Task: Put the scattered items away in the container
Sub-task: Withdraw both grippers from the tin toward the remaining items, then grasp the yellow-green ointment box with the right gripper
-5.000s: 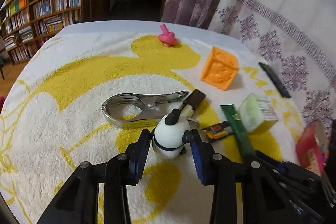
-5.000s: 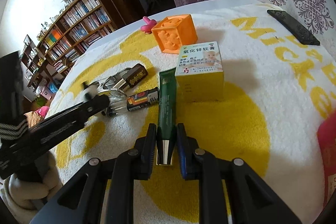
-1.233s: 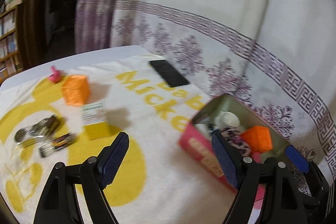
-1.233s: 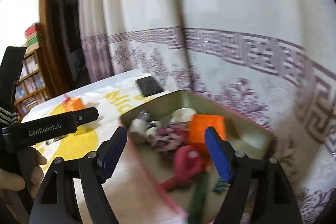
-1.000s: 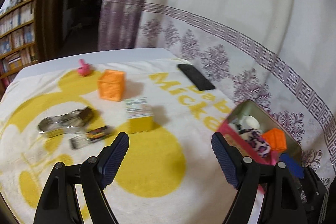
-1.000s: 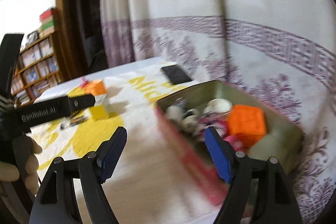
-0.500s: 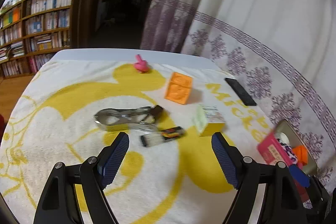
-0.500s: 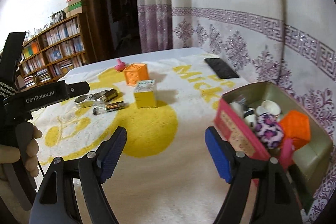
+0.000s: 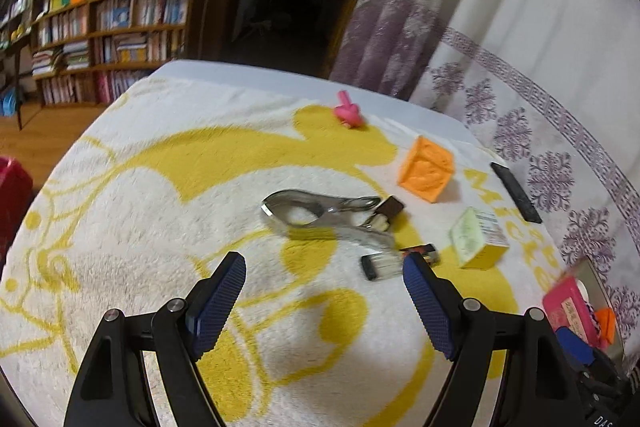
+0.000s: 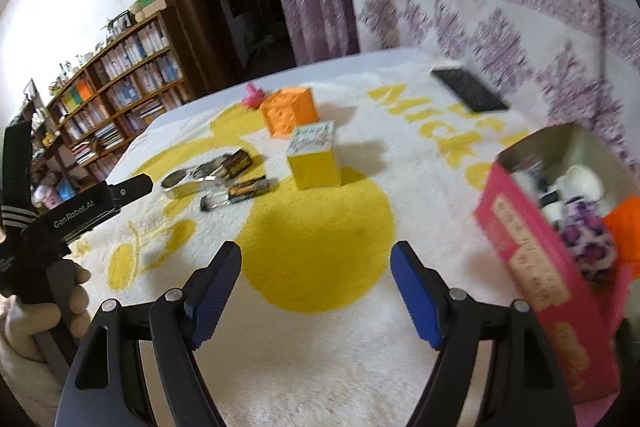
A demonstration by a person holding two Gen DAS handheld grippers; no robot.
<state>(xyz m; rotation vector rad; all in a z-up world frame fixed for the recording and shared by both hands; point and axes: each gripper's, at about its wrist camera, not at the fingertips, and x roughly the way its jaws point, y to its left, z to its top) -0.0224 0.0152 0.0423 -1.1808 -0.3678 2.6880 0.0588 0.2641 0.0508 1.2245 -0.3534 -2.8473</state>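
My left gripper [image 9: 324,277] is open and empty above the white and yellow towel, short of a metal clamp [image 9: 320,213] and a small clear lighter [image 9: 394,261]. Beyond them lie an orange cube [image 9: 426,169], a yellow and white box [image 9: 478,239] and a pink toy [image 9: 349,111]. My right gripper [image 10: 316,269] is also open and empty over the yellow patch, with the yellow box [image 10: 315,157], the orange cube [image 10: 290,111] and the clamp [image 10: 200,175] ahead. The pink tin [image 10: 532,251] stands at the right with several items inside.
A black phone [image 10: 468,89] lies at the far right near the curtain. A bookshelf [image 9: 108,23] and a dark doorway stand behind the bed. A hand holding the left gripper's body [image 10: 72,215] shows at the left of the right wrist view.
Both grippers have swung away from the tin toward the scattered items and dropped lower. The clamp and lighter now sit closer in front of the left gripper. Both stayed open.
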